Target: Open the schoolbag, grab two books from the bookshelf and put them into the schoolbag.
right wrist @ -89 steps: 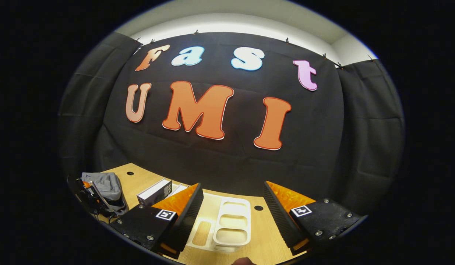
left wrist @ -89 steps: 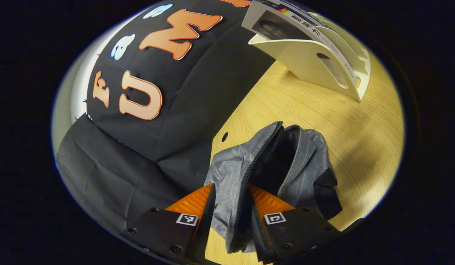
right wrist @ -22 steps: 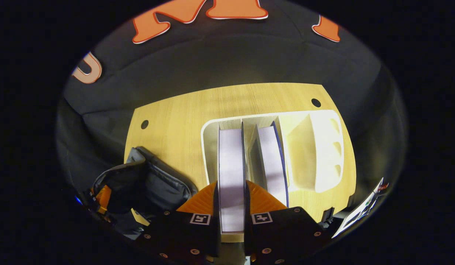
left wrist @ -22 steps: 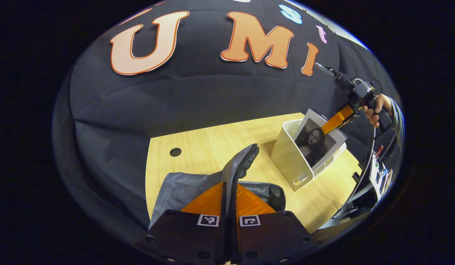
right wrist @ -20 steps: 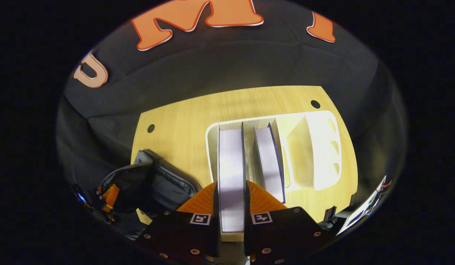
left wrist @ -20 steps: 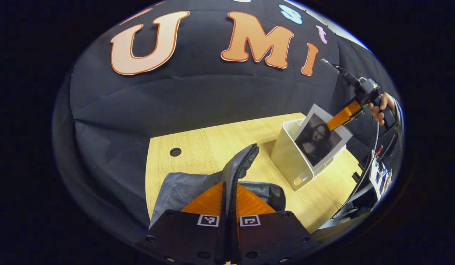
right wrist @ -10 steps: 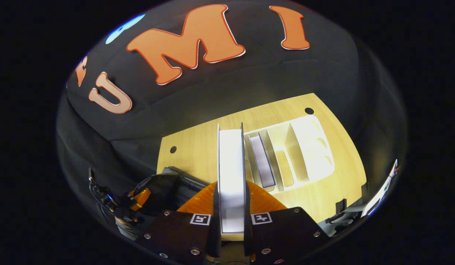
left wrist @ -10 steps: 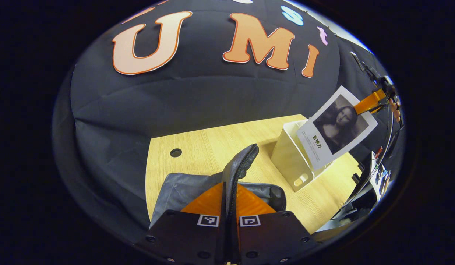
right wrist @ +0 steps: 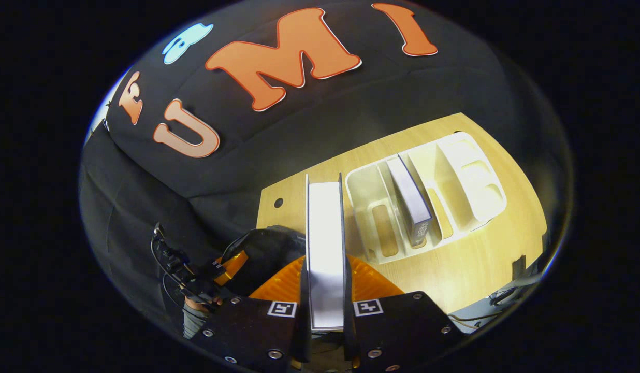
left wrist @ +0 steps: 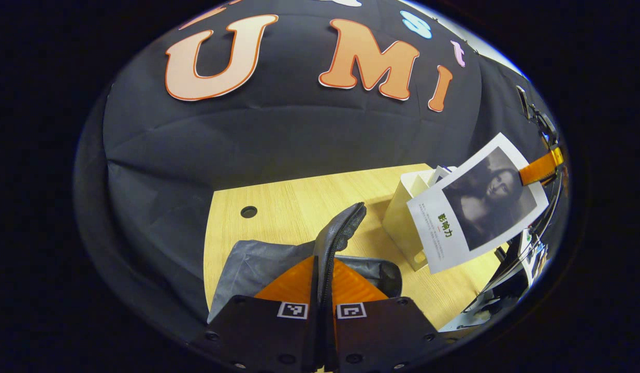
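Note:
My left gripper [left wrist: 321,290] is shut on the zipper edge of the grey schoolbag [left wrist: 258,261], holding the flap up off the wooden table [left wrist: 294,207]. My right gripper [right wrist: 325,290] is shut on a book [right wrist: 325,248], page edges facing me, above the bag's dark opening [right wrist: 263,254]. In the left gripper view that book [left wrist: 475,202] hangs in the air with a portrait cover, pinched by the right gripper [left wrist: 540,168] at its top corner. A second book [right wrist: 410,199] stands in the white bookshelf [right wrist: 470,176].
The white bookshelf [left wrist: 403,220] stands right of the bag, near the table's right edge. The left gripper [right wrist: 216,274] and a sleeve [right wrist: 190,318] appear at the lower left of the right gripper view. Round cable holes [left wrist: 248,211] pierce the tabletop.
My right gripper has lifted the book clear of the bookshelf and carried it left, over the schoolbag. My left gripper has kept its hold on the bag's edge.

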A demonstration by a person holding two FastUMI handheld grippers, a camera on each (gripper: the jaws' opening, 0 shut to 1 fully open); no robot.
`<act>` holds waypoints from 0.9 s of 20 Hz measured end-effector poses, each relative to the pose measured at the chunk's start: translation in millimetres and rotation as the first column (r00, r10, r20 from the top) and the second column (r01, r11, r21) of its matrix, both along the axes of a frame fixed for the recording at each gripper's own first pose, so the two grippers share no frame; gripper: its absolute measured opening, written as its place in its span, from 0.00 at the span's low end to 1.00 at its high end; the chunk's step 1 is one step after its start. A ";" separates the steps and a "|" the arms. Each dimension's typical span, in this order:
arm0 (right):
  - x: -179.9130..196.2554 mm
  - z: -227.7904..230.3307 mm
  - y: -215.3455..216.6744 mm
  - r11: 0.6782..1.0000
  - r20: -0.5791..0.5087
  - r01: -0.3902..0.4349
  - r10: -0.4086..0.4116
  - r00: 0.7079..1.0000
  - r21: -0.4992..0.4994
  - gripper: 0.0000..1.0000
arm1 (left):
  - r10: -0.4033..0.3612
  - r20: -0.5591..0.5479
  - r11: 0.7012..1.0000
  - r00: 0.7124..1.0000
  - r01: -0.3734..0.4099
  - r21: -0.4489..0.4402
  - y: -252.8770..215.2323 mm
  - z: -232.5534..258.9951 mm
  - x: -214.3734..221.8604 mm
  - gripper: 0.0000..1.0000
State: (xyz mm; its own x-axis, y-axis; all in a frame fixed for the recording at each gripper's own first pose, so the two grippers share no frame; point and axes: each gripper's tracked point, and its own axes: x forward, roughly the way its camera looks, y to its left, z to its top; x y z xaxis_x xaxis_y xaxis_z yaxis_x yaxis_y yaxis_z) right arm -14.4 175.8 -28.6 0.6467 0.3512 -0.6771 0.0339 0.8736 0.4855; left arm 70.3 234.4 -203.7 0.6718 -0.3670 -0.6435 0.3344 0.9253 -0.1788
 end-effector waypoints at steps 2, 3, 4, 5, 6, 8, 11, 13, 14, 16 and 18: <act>-6.5 -6.8 15.9 0.999 0.006 -0.015 0.015 1.000 0.033 0.25 | 0.005 0.007 1.000 1.000 -0.005 0.006 -0.7 2.2 -0.6 0.06; -10.3 -13.5 21.1 0.999 0.002 -0.013 0.013 1.000 0.042 0.25 | 0.009 0.014 1.000 1.000 -0.009 0.013 -0.2 4.1 -1.6 0.06; -12.8 -22.8 24.4 0.999 -0.006 -0.006 0.006 1.000 0.048 0.25 | 0.010 0.014 1.000 1.000 -0.010 0.020 -0.2 6.0 -1.9 0.06; -16.2 -32.8 30.6 0.998 -0.014 -0.004 0.005 1.000 0.063 0.25 | 0.009 0.024 1.000 1.000 -0.009 0.027 0.0 8.1 -1.7 0.06; -17.4 -40.1 36.7 0.996 -0.024 -0.004 0.006 1.000 0.086 0.25 | 0.005 0.029 0.999 1.000 -0.006 0.033 -0.4 10.7 -2.4 0.06; -19.2 -56.1 54.6 0.992 -0.036 -0.010 0.015 0.999 0.124 0.24 | 0.001 0.042 0.999 0.999 -0.003 0.046 1.6 14.1 -4.3 0.06; -17.0 -86.8 81.9 0.981 -0.069 -0.008 0.022 0.997 0.195 0.24 | -0.001 0.042 0.999 0.999 -0.001 0.046 4.8 14.7 -9.6 0.06; -14.1 -100.4 99.7 0.966 -0.086 -0.001 0.024 0.996 0.260 0.24 | -0.006 0.043 0.998 0.999 0.004 0.055 6.3 15.6 -10.1 0.06; -11.9 -107.3 108.0 0.955 -0.098 0.008 0.022 0.995 0.295 0.24 | -0.005 0.046 0.998 0.999 0.002 0.062 7.6 16.4 -9.7 0.06; -9.7 -120.8 125.6 0.923 -0.126 0.026 0.024 0.992 0.383 0.24 | -0.001 0.050 0.998 0.999 -0.002 0.062 6.8 17.9 -9.2 0.06; -5.1 -129.2 141.6 0.876 -0.146 0.058 0.014 0.989 0.478 0.23 | -0.002 0.048 0.998 0.999 0.000 0.058 4.5 17.5 -10.2 0.06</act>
